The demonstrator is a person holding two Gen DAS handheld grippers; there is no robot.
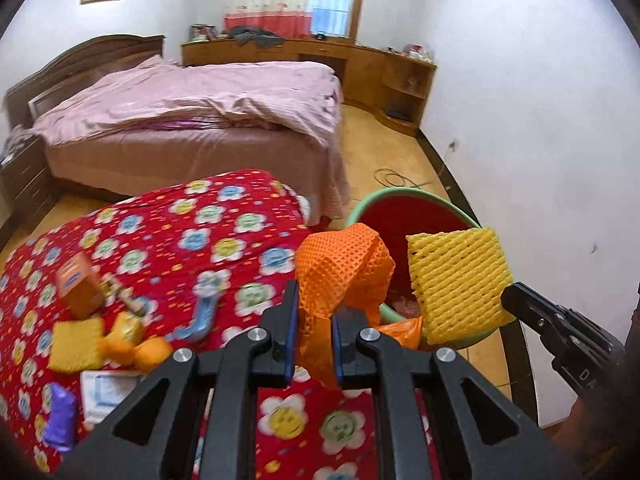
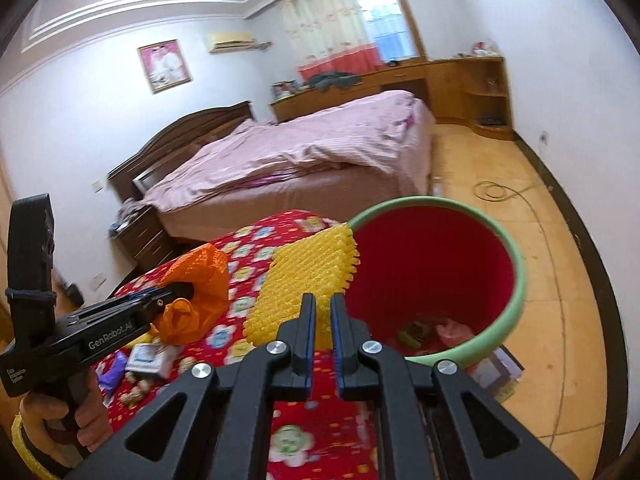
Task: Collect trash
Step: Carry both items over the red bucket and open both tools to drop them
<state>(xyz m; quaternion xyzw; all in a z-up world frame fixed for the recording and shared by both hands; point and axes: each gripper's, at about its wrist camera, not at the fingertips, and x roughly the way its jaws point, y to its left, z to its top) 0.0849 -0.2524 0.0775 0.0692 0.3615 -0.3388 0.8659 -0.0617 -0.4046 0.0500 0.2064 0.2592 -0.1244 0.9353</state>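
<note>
My left gripper [image 1: 315, 312] is shut on an orange foam net [image 1: 344, 264], held up over the edge of the red flowered cover [image 1: 224, 216]. The same orange foam net [image 2: 204, 276] and the left gripper [image 2: 176, 292] show at the left of the right wrist view. My right gripper [image 2: 321, 312] is shut on a yellow foam net [image 2: 304, 276], also seen as the yellow foam net [image 1: 460, 284] in the right gripper [image 1: 516, 298]. Both nets hang close to the rim of a red bin with a green rim [image 2: 516, 264], the bin [image 1: 404, 204] holding some trash at its bottom.
More litter lies on the cover: a yellow net [image 1: 74, 344], orange pieces [image 1: 148, 354], a small box [image 1: 78, 288], a blue strip [image 1: 202, 316], a purple wrapper [image 1: 60, 416], a white pack [image 2: 146, 358]. A pink bed [image 1: 200, 112], wooden desk [image 1: 360, 60] and floor cable [image 2: 496, 190] lie beyond.
</note>
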